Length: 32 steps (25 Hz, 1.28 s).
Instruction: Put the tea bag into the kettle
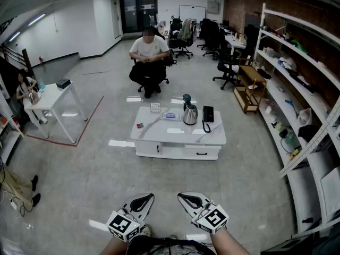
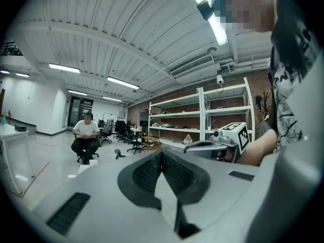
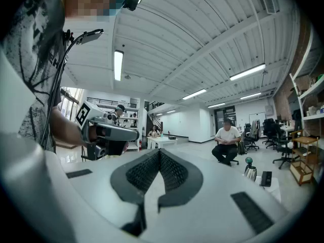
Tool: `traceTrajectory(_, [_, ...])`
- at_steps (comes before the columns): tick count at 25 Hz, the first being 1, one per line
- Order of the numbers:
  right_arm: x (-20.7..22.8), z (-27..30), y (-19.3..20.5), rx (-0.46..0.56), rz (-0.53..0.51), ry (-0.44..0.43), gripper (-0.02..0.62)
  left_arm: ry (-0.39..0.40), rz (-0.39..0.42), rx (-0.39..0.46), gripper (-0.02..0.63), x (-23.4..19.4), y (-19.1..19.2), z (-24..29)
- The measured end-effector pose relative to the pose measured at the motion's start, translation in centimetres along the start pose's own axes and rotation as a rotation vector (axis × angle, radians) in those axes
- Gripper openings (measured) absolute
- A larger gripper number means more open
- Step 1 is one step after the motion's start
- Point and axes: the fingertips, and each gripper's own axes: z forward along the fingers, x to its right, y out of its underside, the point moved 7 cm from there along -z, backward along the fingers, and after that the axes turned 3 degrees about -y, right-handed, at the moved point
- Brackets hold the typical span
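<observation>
The kettle (image 1: 190, 114) stands toward the right of the middle of a low white counter (image 1: 180, 142), well apart from both hand-held grippers. It has a steel body with a dark green top raised above it. Small things lie left of it on the counter: a white box (image 1: 155, 107), a bluish flat item (image 1: 170, 115) and a small reddish piece (image 1: 139, 125). They are too small to tell which, if any, is the tea bag. A black device (image 1: 207, 113) lies just right of the kettle.

Only the head view shows the whole counter. The right gripper view catches the kettle (image 3: 250, 171) at its right edge, and the left gripper view shows little more than its green top (image 2: 117, 152).

The left hand-held gripper (image 1: 144, 200) and the right hand-held gripper (image 1: 187, 198) are held low and level, side by side. Each one's jaws are pressed together with nothing between them — plain in both gripper views.

A person (image 1: 149, 57) sits on a chair beyond the counter.
</observation>
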Motion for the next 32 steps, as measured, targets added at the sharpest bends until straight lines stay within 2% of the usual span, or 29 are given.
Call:
traceTrajectory(12, [0.6, 0.0, 0.2, -0.006, -0.006, 0.010, 0.009, -0.004, -0.005, -0.006, 0.008, -0.2, 0.5, 0.7])
traceTrajectory(18, [0.8, 0.1, 0.2, 0.029, 0.073, -0.019, 0.009, -0.003, -0.011, -0.011, 0.008, -0.4, 0.7, 0.7])
traceTrajectory(32, [1.1, 0.2, 0.4, -0.007, 0.032, -0.011, 0.009, -0.003, -0.020, -0.018, 0.008, -0.3, 0.8, 1.3])
